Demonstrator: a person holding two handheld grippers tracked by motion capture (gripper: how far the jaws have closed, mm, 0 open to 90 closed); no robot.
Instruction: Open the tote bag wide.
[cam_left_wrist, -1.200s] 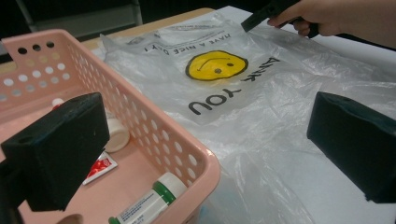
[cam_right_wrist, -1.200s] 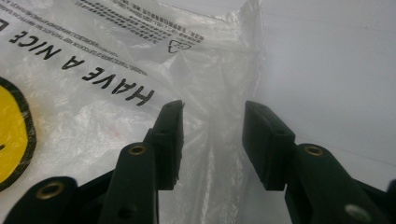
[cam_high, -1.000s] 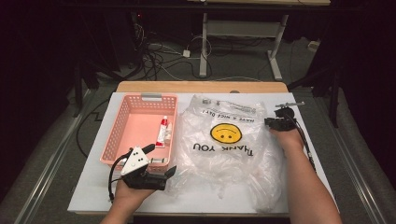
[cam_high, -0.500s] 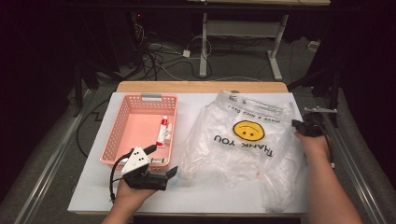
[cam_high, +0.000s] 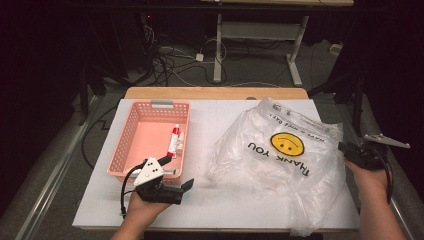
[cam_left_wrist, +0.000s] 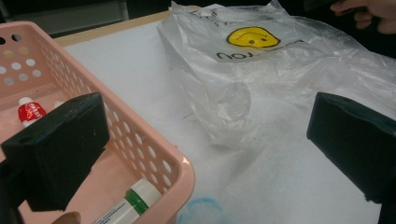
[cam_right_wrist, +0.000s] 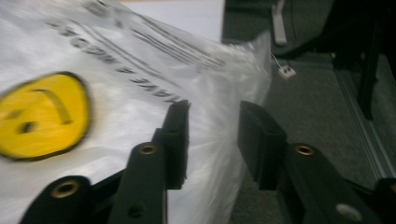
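the clear plastic bag (cam_high: 280, 160) with a yellow smiley lies crumpled on the white surface (cam_high: 210, 125), at 3 o'clock from the pink basket (cam_high: 150, 137). right claw (cam_right_wrist: 212, 135) sits at the bag's 3 o'clock edge, jaws parted, film between them, not clamped. left claw (cam_left_wrist: 205, 140) hovers beside the basket's near corner, jaws spread wide, holding nothing.
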